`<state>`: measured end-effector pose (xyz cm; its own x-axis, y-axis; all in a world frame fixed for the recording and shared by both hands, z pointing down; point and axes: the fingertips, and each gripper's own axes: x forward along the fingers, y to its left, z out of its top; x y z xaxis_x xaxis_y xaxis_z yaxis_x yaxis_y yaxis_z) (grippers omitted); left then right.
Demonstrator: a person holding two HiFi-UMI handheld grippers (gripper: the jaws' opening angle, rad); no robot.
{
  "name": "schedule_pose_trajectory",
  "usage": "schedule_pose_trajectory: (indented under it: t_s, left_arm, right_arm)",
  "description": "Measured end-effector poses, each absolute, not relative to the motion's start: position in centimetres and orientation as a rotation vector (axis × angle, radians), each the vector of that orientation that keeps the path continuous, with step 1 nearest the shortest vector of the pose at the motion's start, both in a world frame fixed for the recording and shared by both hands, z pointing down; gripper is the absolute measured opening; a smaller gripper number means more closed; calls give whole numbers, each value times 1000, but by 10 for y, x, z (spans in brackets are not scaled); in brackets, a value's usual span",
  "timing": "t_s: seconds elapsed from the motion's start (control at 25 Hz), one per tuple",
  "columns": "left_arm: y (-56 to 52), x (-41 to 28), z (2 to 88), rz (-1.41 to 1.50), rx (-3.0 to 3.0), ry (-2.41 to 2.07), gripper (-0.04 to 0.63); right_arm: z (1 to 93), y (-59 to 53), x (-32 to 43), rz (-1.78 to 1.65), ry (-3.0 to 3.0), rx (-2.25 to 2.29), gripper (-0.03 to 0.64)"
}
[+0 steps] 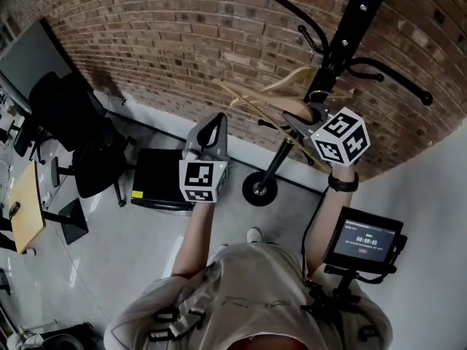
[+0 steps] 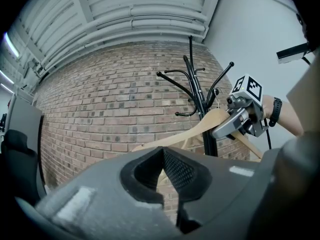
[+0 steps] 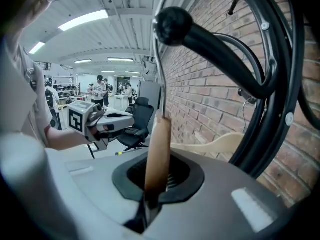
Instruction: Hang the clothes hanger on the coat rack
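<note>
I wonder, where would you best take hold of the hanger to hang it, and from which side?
Grip the hanger at its wooden middle, just under the wire hook, as the right gripper does, coming from the side away from the rack. Both arms slope off there, and the hook stays free to pass over a peg.

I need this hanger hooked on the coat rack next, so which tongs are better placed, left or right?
Right. The right tongs are shut on the wooden hanger, its metal hook close beside a knobbed prong of the coat rack. The left tongs are shut on nothing and sit farther away.
</note>
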<state>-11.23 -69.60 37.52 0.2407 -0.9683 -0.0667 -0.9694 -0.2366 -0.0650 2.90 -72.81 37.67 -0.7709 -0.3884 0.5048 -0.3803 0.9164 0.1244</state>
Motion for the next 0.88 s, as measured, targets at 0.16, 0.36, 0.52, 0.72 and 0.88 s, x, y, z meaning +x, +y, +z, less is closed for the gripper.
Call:
schedule_pose_trajectory:
  t_s: [0.16, 0.36, 0.52, 0.72, 0.88]
  left_arm:
    - [-694, -106, 376, 22, -2430, 1849, 2]
    - [-692, -115, 377, 25, -2448, 1847, 2]
    - [-688, -118, 382, 42, -2484, 1841, 2]
    - [-666, -107, 388, 40, -2548, 1768, 2]
    - [-630, -99, 390, 73, -2635, 1658, 2]
  right_arm:
    - [378, -738, 28, 13, -2506, 566, 9]
    - [401, -752, 42, -18, -2391, 739, 13]
    - [395, -754, 51, -227, -2305, 926, 154]
    - [389, -732, 71, -388, -2155, 1161, 246]
    - [384, -686, 94, -440, -2041, 1394, 292]
